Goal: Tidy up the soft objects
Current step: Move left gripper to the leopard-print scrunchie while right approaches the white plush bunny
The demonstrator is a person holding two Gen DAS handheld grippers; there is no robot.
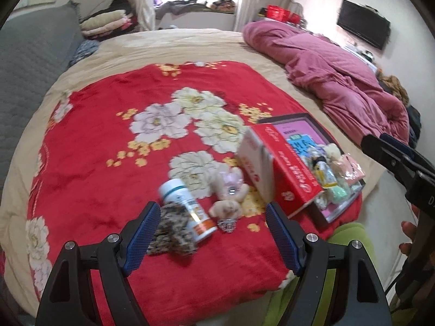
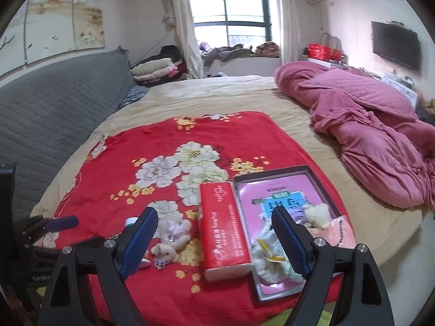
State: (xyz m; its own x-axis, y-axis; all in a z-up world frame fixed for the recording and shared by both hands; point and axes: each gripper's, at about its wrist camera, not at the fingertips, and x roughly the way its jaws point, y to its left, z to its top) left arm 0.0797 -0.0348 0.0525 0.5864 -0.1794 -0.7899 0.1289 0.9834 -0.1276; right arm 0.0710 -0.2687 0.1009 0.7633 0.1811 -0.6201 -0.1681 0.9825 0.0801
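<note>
Soft toys (image 2: 316, 214) in shallow tray (image 2: 272, 172)

Shallow tray (image 2: 315, 175), pink printed liner, on red floral blanket (image 2: 103, 190).
In tray: cream plush bear (image 2: 318, 214), pink knit item (image 2: 344, 229), white fluffy item with yellow tag (image 2: 267, 258), mint-green soft item (image 1: 338, 191).
Red tissue pack (image 2: 224, 225) just beside tray's left rim.
On blanket, left of pack: pale pink plush (image 2: 175, 231); tan plush keychain (image 2: 165, 252); leopard-print cloth (image 1: 174, 231) touching white bottle (image 1: 187, 209), lying on side.
</note>
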